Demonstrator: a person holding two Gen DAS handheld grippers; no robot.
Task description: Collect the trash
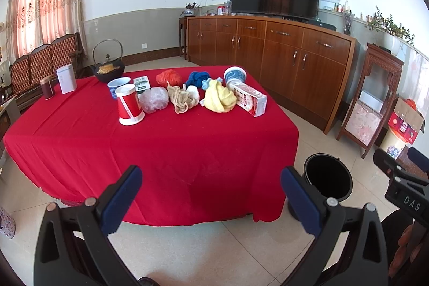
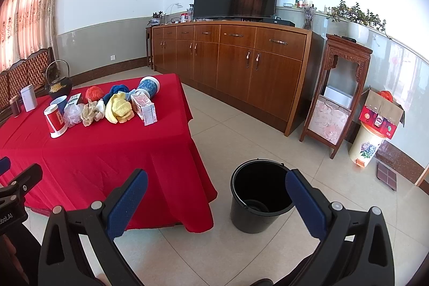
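Red cloth covers the table (image 1: 161, 152), where we see the trash (image 1: 187, 95) in a row at the far side, well beyond both grippers. Our left gripper (image 1: 211, 195) and right gripper (image 2: 215, 201) gape wide, empty; the bucket (image 2: 257, 216) stands on the floor between the right jaws.

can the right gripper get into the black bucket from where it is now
Probably yes. The right gripper is open and empty, the black bucket stands on bare floor just ahead, mouth up, beside the red-clothed table.

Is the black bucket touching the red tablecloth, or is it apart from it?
Apart. In the right wrist view, bare floor tile shows between the black bucket and the hanging edge of the red tablecloth.
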